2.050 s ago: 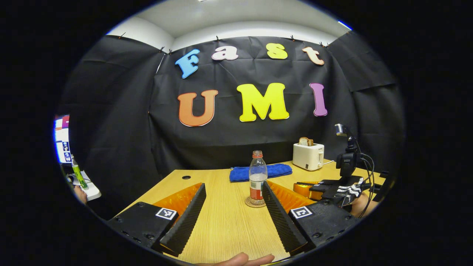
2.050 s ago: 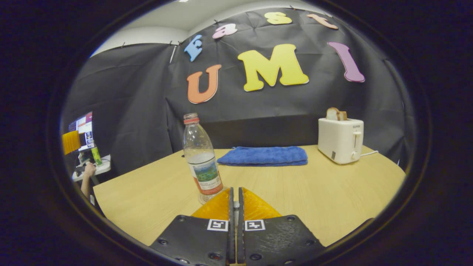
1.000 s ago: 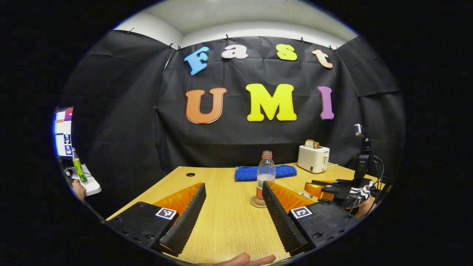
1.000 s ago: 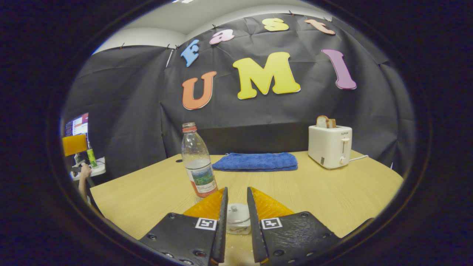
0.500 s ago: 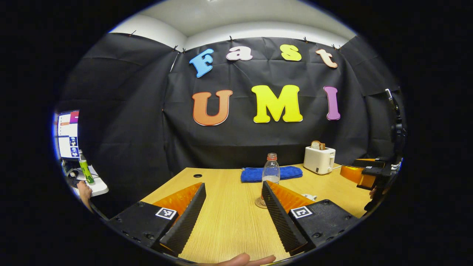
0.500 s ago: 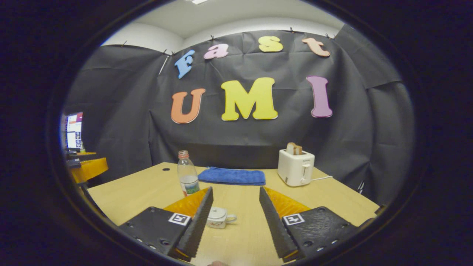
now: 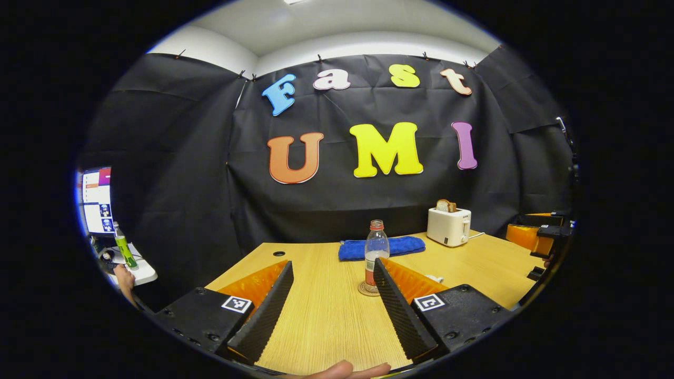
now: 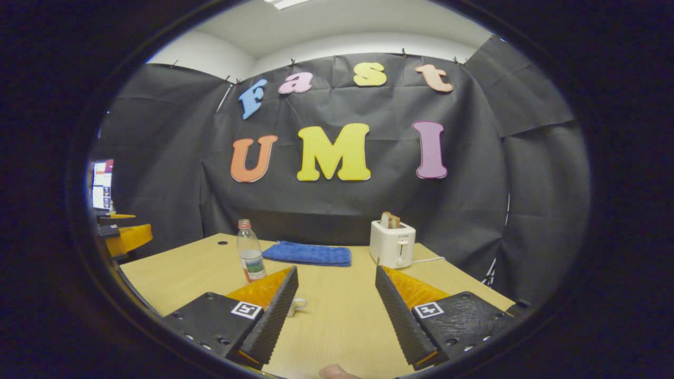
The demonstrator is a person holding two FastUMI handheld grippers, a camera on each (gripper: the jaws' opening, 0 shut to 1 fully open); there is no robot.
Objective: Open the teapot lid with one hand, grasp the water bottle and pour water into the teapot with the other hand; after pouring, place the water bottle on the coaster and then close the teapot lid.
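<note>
- Left gripper view: the left gripper (image 7: 331, 295) hung over the near edge of the bench (image 7: 326, 316), fingers spread wide apart with nothing between them.
- The water bottle (image 7: 374, 252) stood upright on the round coaster (image 7: 367, 289), out past the fingers toward the middle of the bench, cap on.
- A folded blue towel (image 7: 382, 247) lay along the far edge behind the bottle; a white toaster (image 7: 448, 226) with bread in its slot stood toward the far right corner.
- A small white piece, too hidden to name, showed just beyond the right-hand finger.
- The right gripper (image 7: 537, 237) showed at the right edge of the bench; its opening could not be judged from here.
- Right gripper view: the right gripper (image 8: 337, 300) was held over the near edge, fingers wide apart and empty.
- The teapot (image 8: 296, 304) sat on the bench just beside the left-hand finger, mostly hidden behind it, only a white handle and a sliver of body showing.
- The bottle stood left of centre, the towel behind it, the toaster at the far edge.
</note>
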